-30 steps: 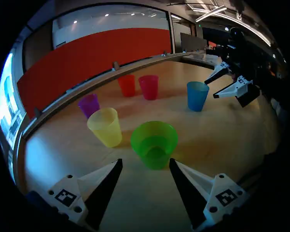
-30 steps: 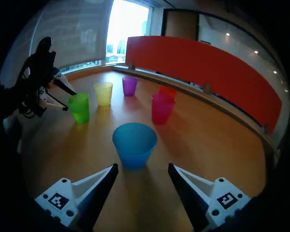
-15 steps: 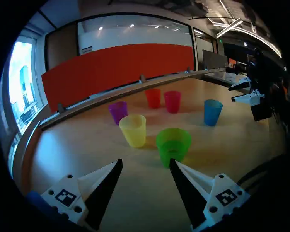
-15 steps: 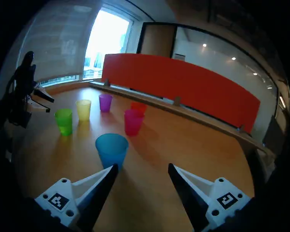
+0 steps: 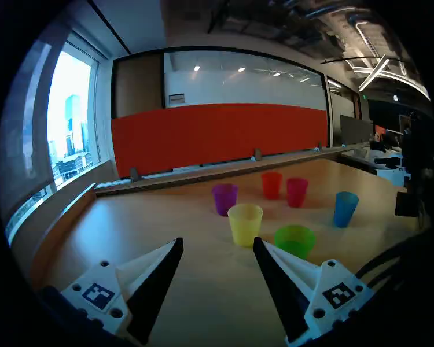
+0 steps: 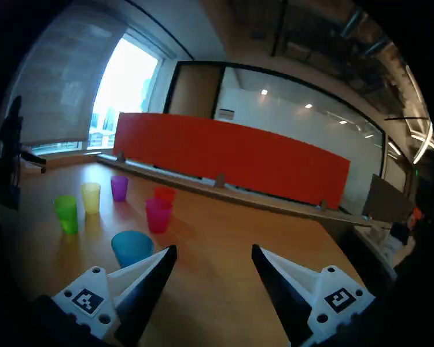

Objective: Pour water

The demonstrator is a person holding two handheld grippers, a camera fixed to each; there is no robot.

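1. The left gripper [image 5: 217,240] hovers above the pale wooden tabletop [image 5: 130,231] with its two white-and-black fingers spread wide, gripping nothing.
2. Ahead of it, six translucent cups stand upright on the tabletop, each apart from the others.
3. The green plastic cup [image 5: 294,240] is nearest. It sits just beyond the finger on the right side of the left gripper view, and that finger's edge overlaps the cup's lower left.
4. The yellow plastic cup [image 5: 245,224] stands just left of it, seen between the fingertips.
5. Farther back are the purple plastic cup [image 5: 224,199], the orange-red plastic cup [image 5: 271,185] and the magenta plastic cup [image 5: 297,192]. The blue plastic cup [image 5: 345,209] stands off to the right.
6. Whether any cup holds water cannot be told from here.
7. The right gripper [image 6: 214,247] hangs over the same tabletop, its fingers also wide apart and empty.
8. In the right gripper view the blue plastic cup [image 6: 132,247] is closest, with its base hidden behind the left-side finger.
9. A long red partition panel [image 5: 217,136] runs along the table's far edge, and a bright window [image 5: 66,139] lies to its left.
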